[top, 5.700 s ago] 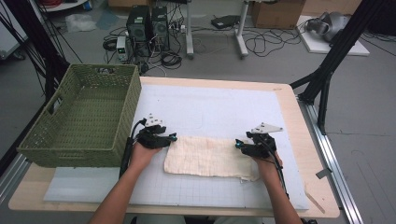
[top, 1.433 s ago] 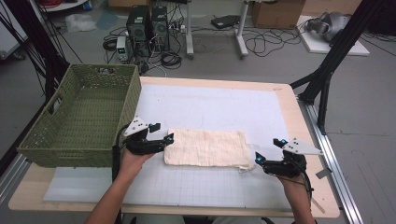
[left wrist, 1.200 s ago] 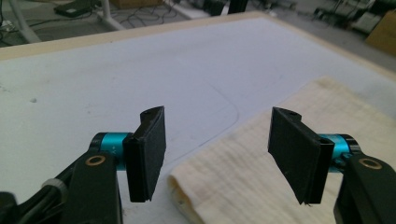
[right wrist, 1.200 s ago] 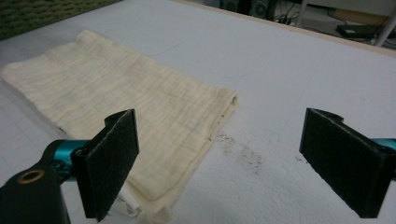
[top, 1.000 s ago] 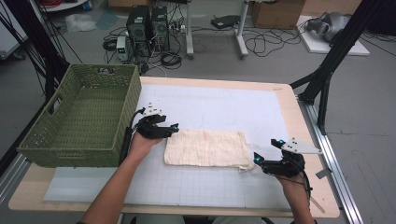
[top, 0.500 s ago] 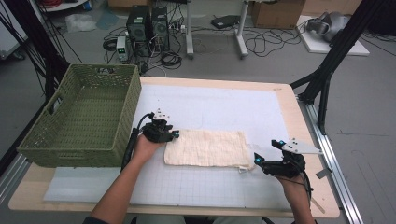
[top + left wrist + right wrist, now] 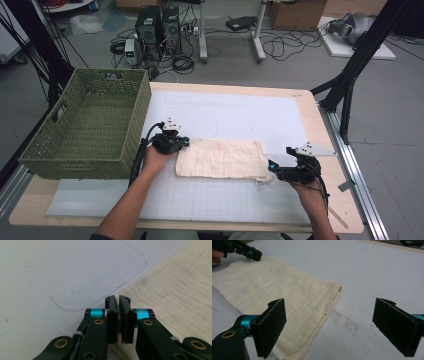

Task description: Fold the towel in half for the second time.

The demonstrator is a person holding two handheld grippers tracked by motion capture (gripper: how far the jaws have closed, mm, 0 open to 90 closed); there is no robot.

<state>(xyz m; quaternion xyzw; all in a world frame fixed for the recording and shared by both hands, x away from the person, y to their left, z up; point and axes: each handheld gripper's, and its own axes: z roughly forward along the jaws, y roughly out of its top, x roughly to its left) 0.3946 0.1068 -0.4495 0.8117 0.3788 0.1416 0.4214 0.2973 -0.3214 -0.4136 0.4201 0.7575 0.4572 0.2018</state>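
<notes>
Left gripper (image 7: pixel 170 142) has just clamped the cloth's (image 7: pixel 220 158) left end; right gripper (image 7: pixel 282 172), jaws wide and empty, flanks its opposite short edge

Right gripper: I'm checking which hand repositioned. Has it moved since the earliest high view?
Yes. The right gripper went from the cream folded cloth's far right corner to its near right corner, closer to the wooden table's near edge.

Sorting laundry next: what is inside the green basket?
The green basket looks empty: its woven floor shows bare. The strip behind its near wall is hidden.
</notes>
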